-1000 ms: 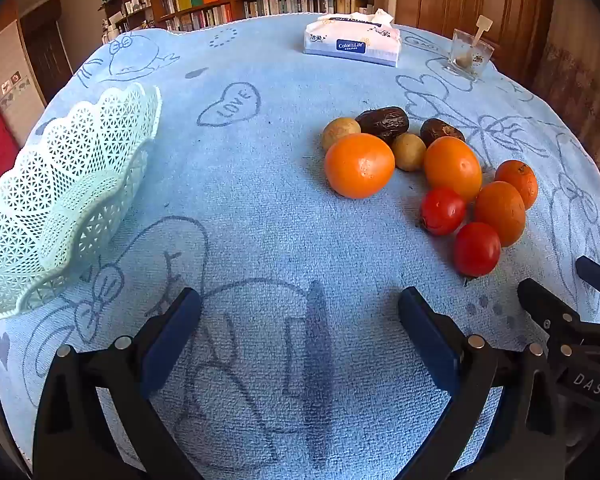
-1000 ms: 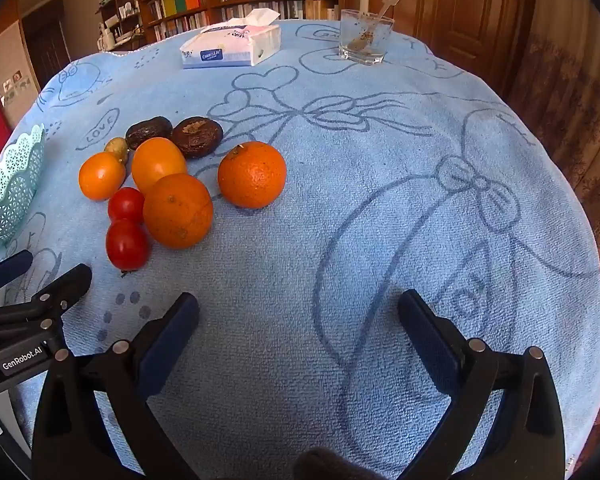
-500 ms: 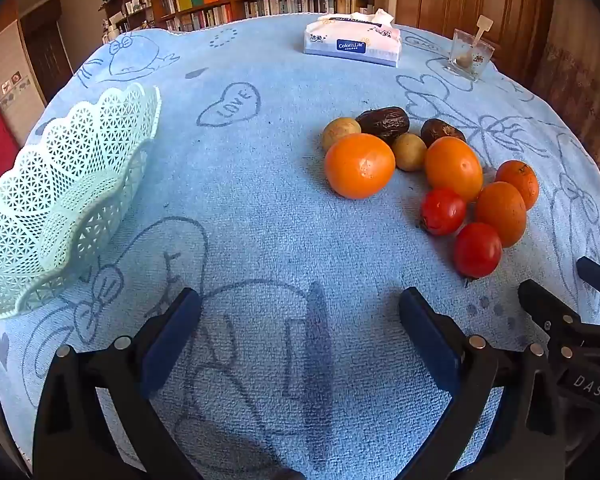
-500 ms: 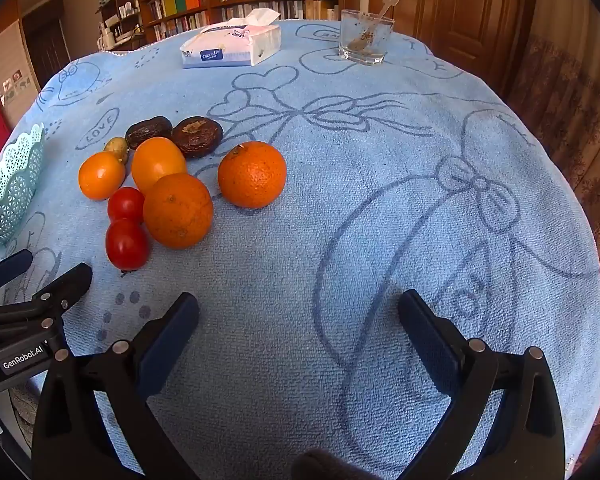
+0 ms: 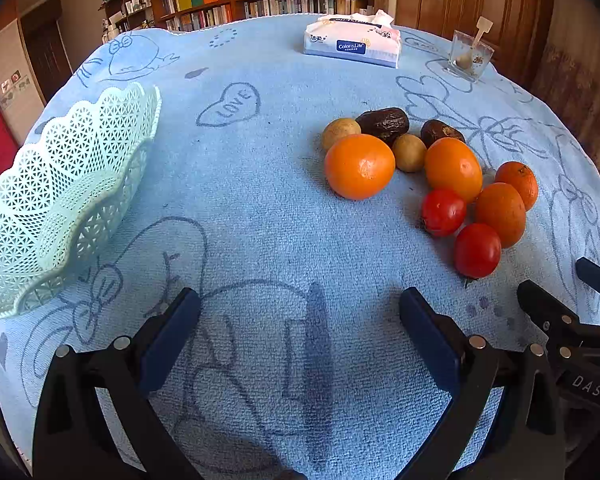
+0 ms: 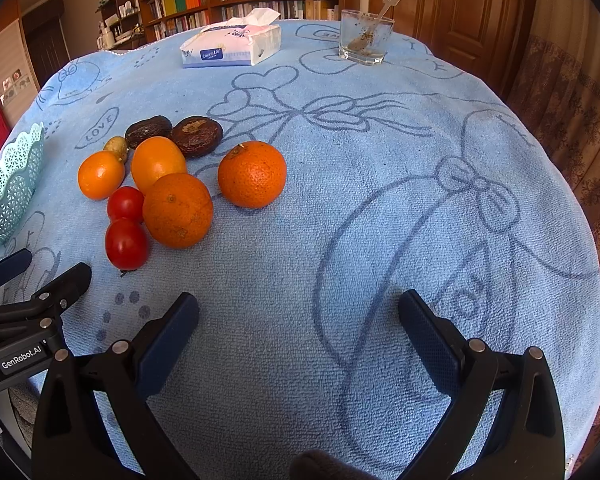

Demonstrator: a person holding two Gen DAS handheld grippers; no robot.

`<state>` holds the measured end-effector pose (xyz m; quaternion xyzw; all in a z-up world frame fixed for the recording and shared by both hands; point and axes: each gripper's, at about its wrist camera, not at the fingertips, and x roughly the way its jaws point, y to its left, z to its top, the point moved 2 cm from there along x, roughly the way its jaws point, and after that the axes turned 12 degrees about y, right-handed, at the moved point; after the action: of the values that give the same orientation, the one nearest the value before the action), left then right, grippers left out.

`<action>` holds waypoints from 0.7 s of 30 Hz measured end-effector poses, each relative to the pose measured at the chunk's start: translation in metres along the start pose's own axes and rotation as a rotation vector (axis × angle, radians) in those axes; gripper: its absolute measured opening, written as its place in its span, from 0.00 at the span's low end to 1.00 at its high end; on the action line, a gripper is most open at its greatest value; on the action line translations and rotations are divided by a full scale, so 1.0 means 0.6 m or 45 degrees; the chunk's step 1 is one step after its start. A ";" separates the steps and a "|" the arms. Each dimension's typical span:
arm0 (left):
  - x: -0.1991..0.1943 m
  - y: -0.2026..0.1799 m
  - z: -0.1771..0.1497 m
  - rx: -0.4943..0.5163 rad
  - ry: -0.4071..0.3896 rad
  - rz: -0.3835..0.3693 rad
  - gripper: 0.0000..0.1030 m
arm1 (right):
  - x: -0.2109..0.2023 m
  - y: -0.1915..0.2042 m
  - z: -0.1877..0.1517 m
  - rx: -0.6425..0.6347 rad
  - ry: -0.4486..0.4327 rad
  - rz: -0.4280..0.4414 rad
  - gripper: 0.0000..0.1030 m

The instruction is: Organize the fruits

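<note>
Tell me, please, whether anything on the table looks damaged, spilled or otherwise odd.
Two dark fruits behind the oranges look shrivelled and brown, possibly overripe. The glass at the far edge is flecked with residue. Nothing is spilled.

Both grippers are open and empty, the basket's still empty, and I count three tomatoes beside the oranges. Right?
One thing is off: there are two tomatoes, not three, as the left wrist view shows. The rest stands: the left gripper and right gripper are open and empty, and the basket holds nothing, with the oranges beside the tomatoes.
</note>
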<state>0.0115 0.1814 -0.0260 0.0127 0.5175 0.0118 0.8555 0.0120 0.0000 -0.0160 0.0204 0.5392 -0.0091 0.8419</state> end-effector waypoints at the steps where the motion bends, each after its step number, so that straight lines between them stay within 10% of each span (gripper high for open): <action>1: 0.000 0.000 0.000 0.000 0.000 0.000 0.98 | 0.000 0.000 0.000 0.000 0.000 0.000 0.95; 21: 0.001 -0.002 0.001 0.001 -0.002 0.004 0.98 | 0.000 0.000 0.000 -0.001 0.000 -0.002 0.95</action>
<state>0.0126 0.1800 -0.0262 0.0139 0.5167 0.0130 0.8559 0.0120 0.0000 -0.0160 0.0195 0.5393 -0.0096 0.8418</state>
